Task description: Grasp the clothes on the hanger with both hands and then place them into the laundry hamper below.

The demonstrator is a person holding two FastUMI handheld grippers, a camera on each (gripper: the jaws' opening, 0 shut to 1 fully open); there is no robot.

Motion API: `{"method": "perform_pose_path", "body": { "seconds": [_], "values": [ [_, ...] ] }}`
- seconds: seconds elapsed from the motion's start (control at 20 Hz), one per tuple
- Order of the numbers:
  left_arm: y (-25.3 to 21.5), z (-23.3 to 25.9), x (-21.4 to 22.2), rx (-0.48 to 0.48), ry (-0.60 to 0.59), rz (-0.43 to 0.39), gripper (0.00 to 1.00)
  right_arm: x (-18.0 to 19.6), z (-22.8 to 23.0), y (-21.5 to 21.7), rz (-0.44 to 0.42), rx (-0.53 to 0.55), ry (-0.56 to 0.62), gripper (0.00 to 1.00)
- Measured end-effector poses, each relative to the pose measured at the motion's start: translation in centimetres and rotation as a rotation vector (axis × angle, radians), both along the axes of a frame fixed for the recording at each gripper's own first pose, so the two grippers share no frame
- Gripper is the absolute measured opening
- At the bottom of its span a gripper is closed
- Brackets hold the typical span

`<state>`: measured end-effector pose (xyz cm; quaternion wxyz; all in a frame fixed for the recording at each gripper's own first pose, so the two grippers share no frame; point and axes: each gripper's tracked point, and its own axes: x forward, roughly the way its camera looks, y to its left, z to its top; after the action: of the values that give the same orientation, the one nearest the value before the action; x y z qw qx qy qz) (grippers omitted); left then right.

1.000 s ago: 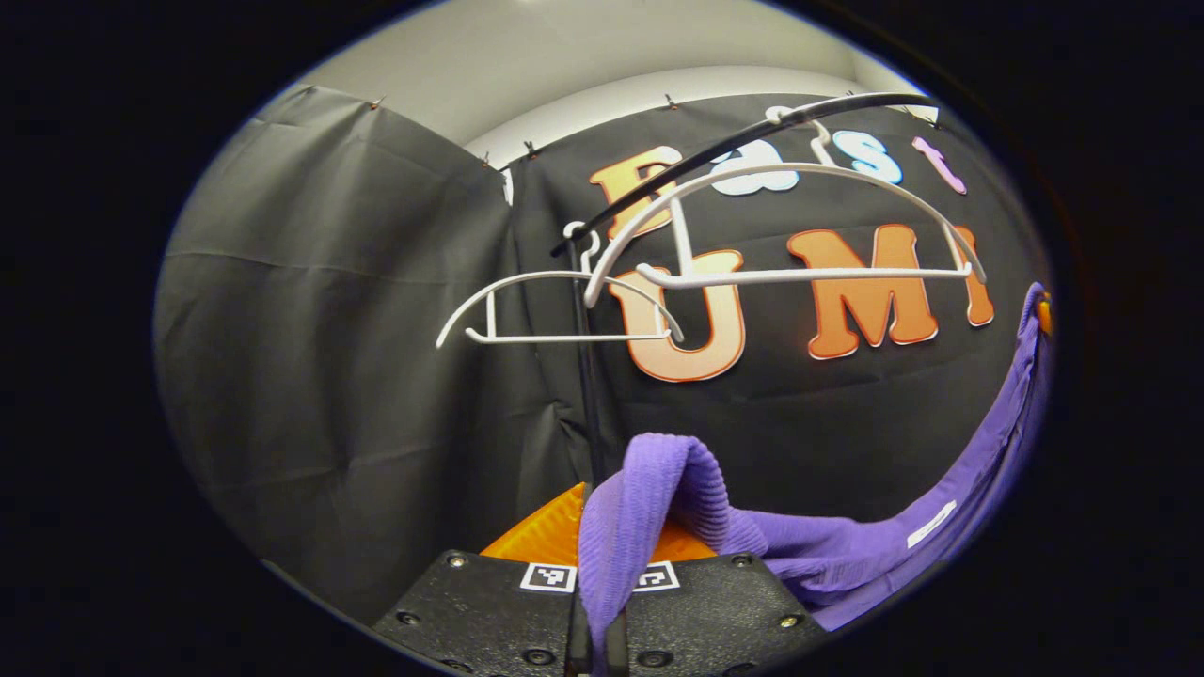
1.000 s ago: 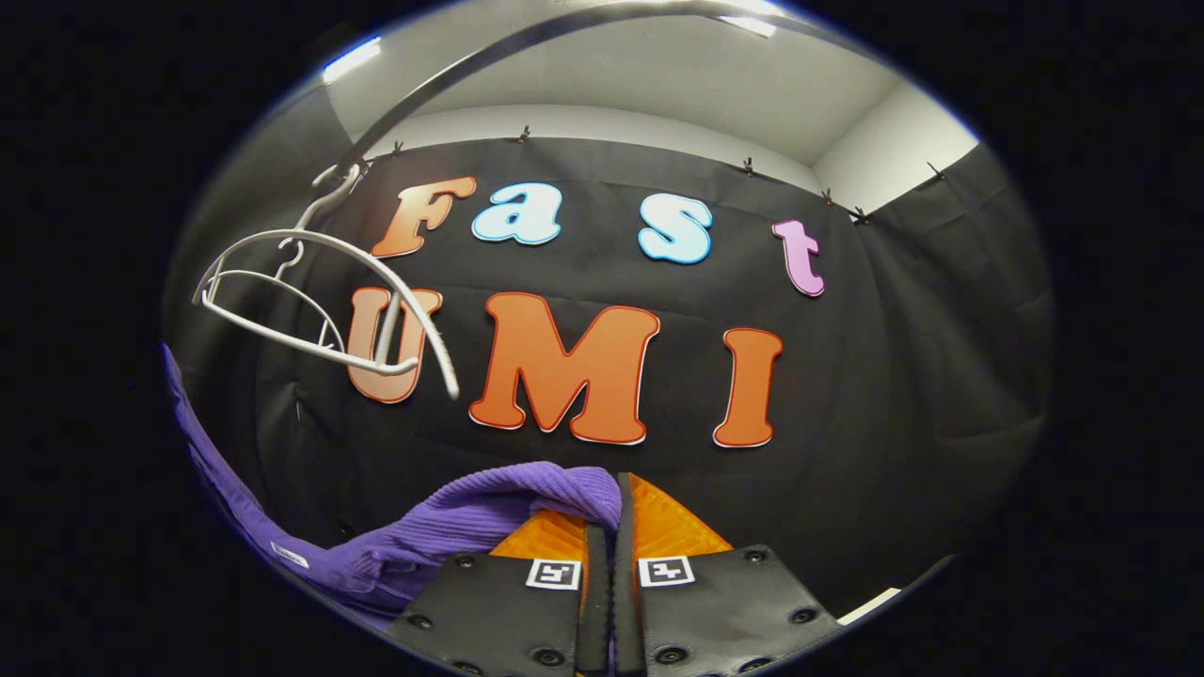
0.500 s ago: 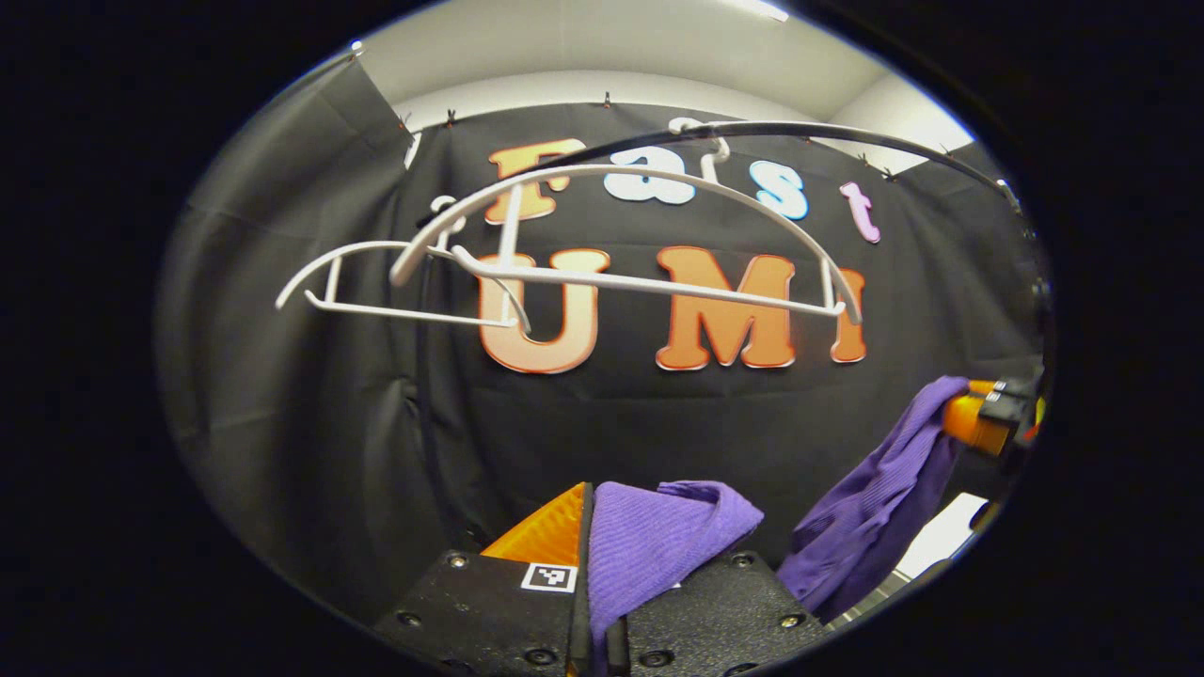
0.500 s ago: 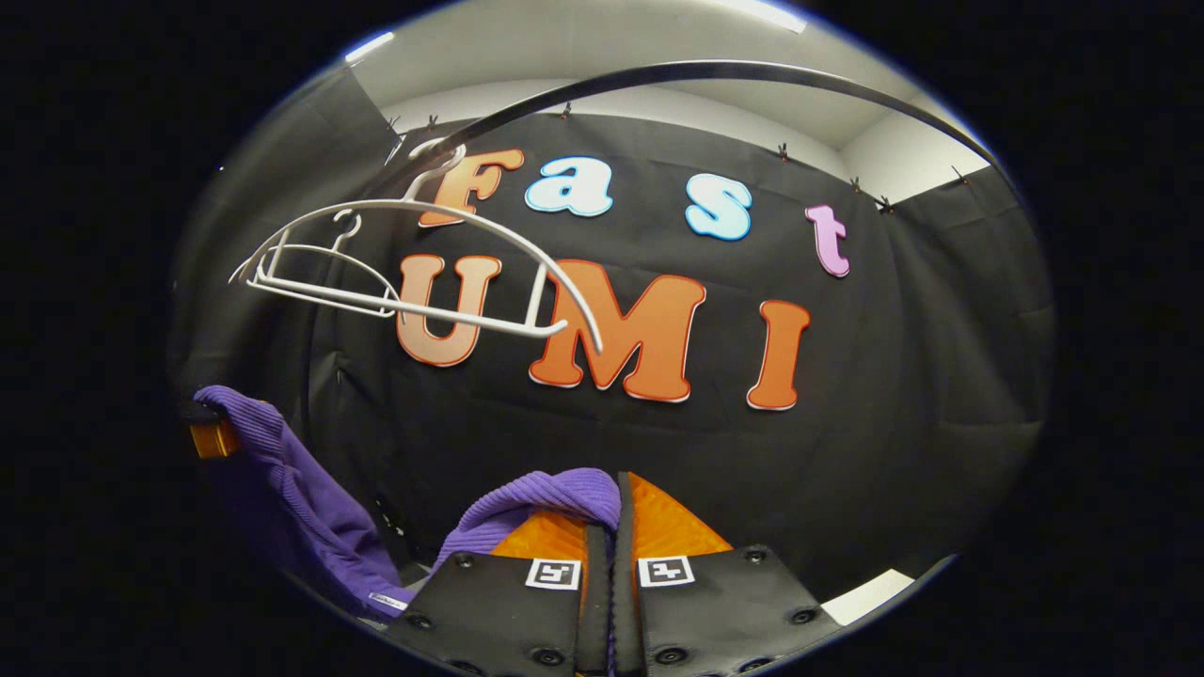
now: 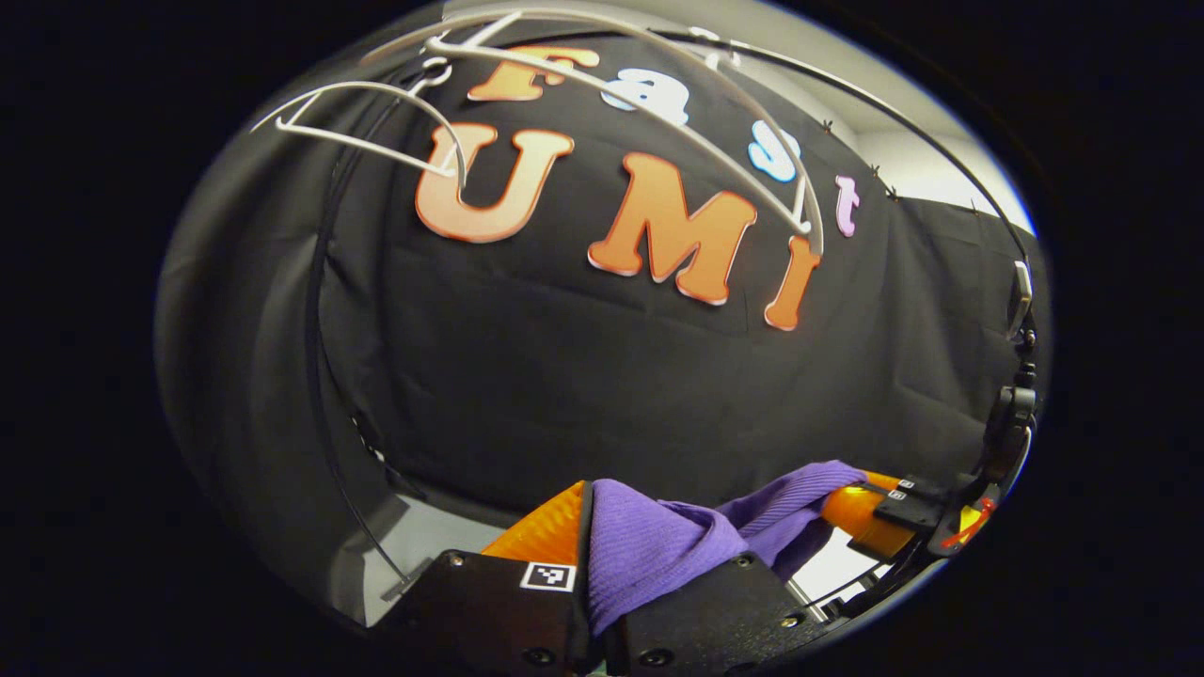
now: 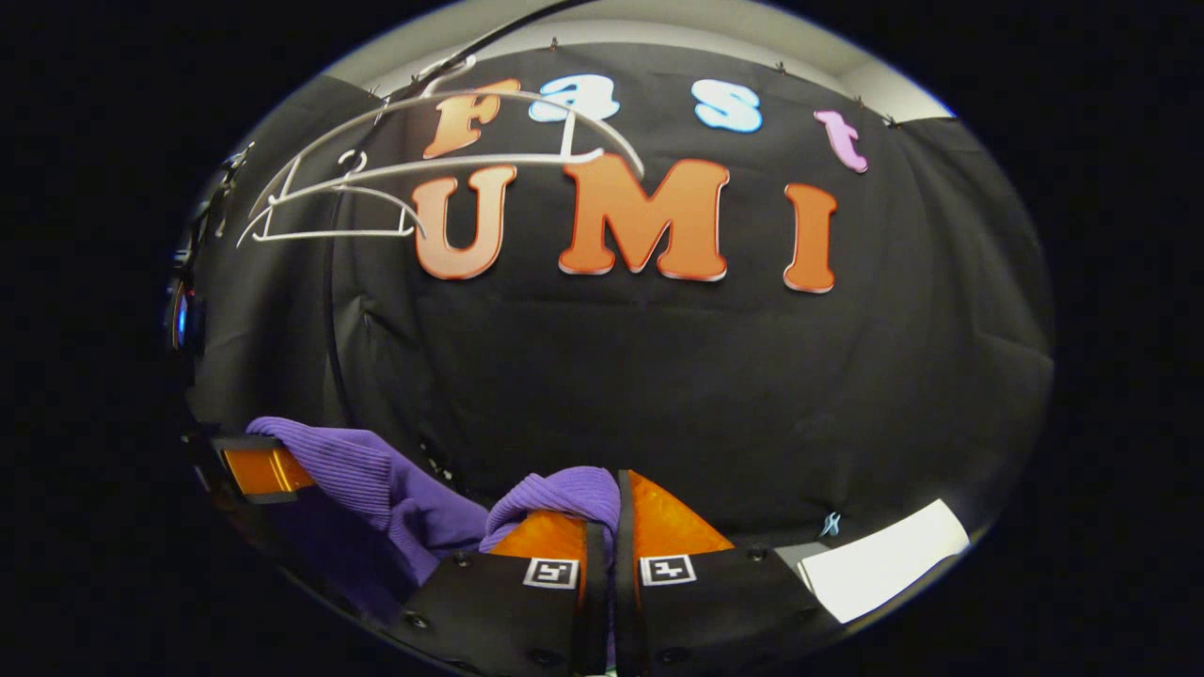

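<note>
The garment (image 5: 658,545) is off the hangers (image 6: 423,169), pinched by both the left gripper (image 5: 597,602) and right gripper (image 6: 602,583); the hamper, probably below, awaits.

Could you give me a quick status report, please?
Left tongs and right tongs both shut on purple garment. Garment off white hangers. Nothing in the way.
</note>
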<state>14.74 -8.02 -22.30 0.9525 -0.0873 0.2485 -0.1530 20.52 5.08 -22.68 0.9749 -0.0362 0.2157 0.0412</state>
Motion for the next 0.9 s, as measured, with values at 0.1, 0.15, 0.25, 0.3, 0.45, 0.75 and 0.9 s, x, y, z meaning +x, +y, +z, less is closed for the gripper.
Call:
{"method": "perform_pose_path", "body": {
  "seconds": [0.1, 0.15, 0.25, 0.3, 0.45, 0.75, 0.9],
  "values": [
    [-0.4, -3.7, -1.2, 0.054, 0.102, -0.015, 0.10, -0.9, -4.4, -0.1, 0.011, 0.008, 0.099, 0.11],
    [-0.6, -5.6, -2.1, 0.083, 0.153, -0.027, 0.12, -1.3, -5.9, -0.1, 0.011, 0.018, 0.149, 0.11],
    [-0.8, -8.0, -3.3, 0.118, 0.213, -0.039, 0.12, -2.0, -9.6, 0.2, 0.000, 0.061, 0.241, 0.11],
    [-0.8, -9.0, -3.9, 0.133, 0.234, -0.044, 0.12, -2.6, -11.0, 0.1, -0.004, 0.079, 0.288, 0.11],
    [-0.6, -11.4, -5.1, 0.185, 0.309, -0.035, 0.17, -4.1, -13.3, -0.6, -0.026, 0.089, 0.405, 0.18],
    [0.1, -14.2, -6.3, 0.260, 0.395, -0.021, 0.69, -4.4, -16.2, -1.4, -0.058, 0.127, 0.493, 0.77],
    [0.4, -14.5, -6.4, 0.271, 0.400, -0.008, 0.99, -4.0, -15.7, -1.6, -0.047, 0.109, 0.475, 0.98]
  ]
}}
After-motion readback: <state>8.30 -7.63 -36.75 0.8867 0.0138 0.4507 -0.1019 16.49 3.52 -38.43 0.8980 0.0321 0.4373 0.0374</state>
